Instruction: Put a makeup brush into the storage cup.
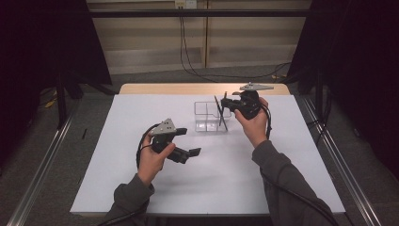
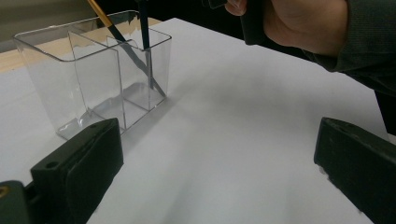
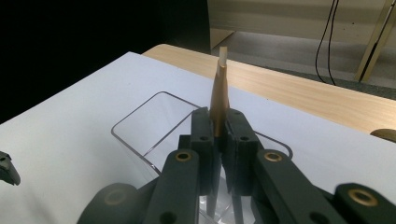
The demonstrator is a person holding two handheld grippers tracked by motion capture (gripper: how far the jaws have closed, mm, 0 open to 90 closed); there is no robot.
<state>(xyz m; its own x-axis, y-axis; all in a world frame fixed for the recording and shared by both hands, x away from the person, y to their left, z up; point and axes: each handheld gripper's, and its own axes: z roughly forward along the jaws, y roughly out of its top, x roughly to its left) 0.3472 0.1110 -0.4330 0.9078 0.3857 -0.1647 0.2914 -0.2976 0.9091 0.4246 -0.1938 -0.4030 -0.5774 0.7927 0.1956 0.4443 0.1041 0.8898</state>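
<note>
Pencil, tan-bodied with dark tip, stood tilted in clear divided holder near tabletop's far edge, alongside another dark pencil; right gripper jaws pinched it, left gripper jaws wide.

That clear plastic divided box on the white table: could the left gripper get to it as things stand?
Probably yes. The left gripper is open, with bare white table between it and the clear plastic divided box. The right gripper holds a brush at the box's far end.

Bench: white top, bare wooden strip along far edge. Clear plastic divided organiser standing directly on it, right of centre, toward far edge.
</note>
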